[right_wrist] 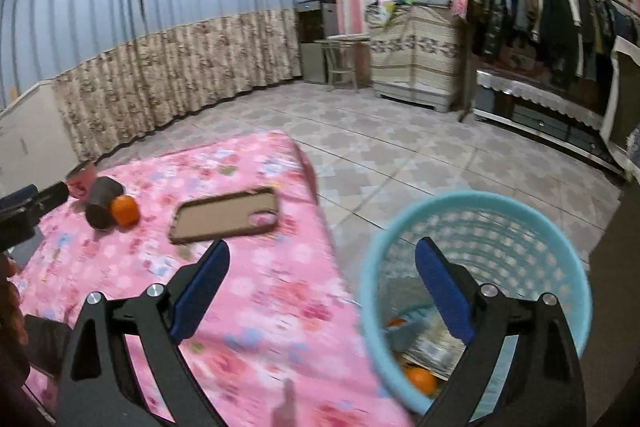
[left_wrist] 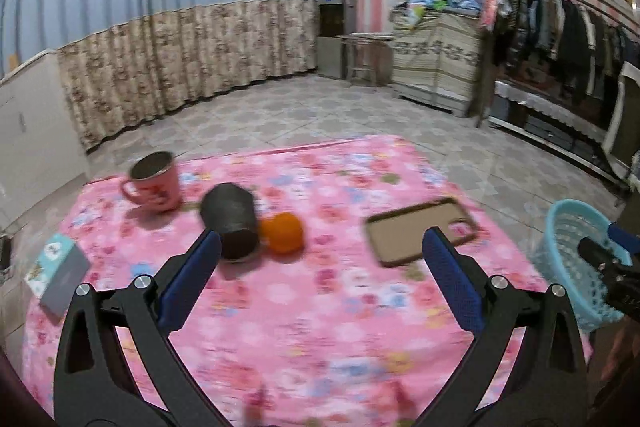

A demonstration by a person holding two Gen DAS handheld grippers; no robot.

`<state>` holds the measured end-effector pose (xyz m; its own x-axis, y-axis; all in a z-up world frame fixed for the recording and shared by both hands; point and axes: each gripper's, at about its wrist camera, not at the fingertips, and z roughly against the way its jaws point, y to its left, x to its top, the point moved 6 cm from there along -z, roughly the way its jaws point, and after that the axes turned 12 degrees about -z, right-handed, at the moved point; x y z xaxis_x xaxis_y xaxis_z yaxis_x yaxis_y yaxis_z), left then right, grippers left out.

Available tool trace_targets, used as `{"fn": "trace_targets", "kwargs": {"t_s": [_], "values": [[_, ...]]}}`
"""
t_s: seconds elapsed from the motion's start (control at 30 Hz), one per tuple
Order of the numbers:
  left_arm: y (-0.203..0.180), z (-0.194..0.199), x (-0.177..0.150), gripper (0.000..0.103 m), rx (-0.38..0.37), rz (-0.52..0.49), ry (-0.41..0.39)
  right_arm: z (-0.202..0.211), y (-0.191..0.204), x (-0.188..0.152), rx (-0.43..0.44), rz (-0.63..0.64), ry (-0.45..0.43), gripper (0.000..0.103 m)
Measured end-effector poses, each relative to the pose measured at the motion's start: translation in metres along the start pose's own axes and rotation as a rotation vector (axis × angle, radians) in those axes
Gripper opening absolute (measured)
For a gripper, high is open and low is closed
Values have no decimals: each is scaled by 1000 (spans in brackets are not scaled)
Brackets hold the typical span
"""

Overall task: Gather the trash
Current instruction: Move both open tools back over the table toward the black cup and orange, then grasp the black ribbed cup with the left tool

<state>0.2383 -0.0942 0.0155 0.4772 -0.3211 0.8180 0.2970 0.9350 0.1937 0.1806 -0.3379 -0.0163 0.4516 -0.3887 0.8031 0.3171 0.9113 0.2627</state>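
Dark cup point(left_wrist: 232, 223) toppled, mouth seemingly camera-ward.

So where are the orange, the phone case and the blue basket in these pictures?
orange point(left_wrist: 285, 237): left wrist view, middle of its peel, beside the dark cup.
phone case point(right_wrist: 226, 214): right wrist view, centre of its flat tan face.
blue basket point(right_wrist: 476, 205): right wrist view, far rim.

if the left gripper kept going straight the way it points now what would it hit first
Probably the pink flowered tablecloth: the open left gripper points down at bare cloth, between the orange fruit and the brown phone case. Depth is unclear.
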Motion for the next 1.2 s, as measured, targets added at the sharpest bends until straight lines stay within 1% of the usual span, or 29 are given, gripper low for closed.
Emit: {"fn": "trace_targets", "kwargs": {"t_s": [0.1,0.23,0.3,0.37,0.4,0.43,0.5,0.57,0.63,0.7,0.83,0.97,1.0,1.1,1.2], "values": [[29,-5,-7,97,53,30,10,-8,27,-1,34,20,0,92],[62,-12,-13,97,92,85,11,-18,62,0,70,60,-1,92],[77,-18,-14,97,132,93,15,-23,79,3,95,66,-5,92],[89,-21,-14,97,152,104,9,-28,90,6,117,61,-8,92],[96,-25,-14,97,161,113,10,-33,98,9,126,61,-5,94],[101,-30,-14,97,163,118,21,-38,105,10,132,60,-1,96],[108,-41,-14,97,131,129,49,-48,118,13,145,55,-2,96],[116,-52,-14,97,131,155,70,-60,132,15,156,56,2,96],[121,-67,-15,97,97,204,107,-70,138,16,160,55,4,96],[122,-82,-17,97,79,230,150,-83,143,16,164,58,20,96],[117,-103,-17,97,104,217,169,-100,138,13,129,80,34,97],[109,-123,-10,97,87,197,184,-113,127,10,124,30,62,98],[107,-128,-9,97,93,188,185,-117,123,7,124,15,80,98],[104,-141,-11,97,116,168,202,-124,119,6,113,13,97,98],[101,-152,-14,97,102,172,230,-125,119,7,110,16,93,98]]}}
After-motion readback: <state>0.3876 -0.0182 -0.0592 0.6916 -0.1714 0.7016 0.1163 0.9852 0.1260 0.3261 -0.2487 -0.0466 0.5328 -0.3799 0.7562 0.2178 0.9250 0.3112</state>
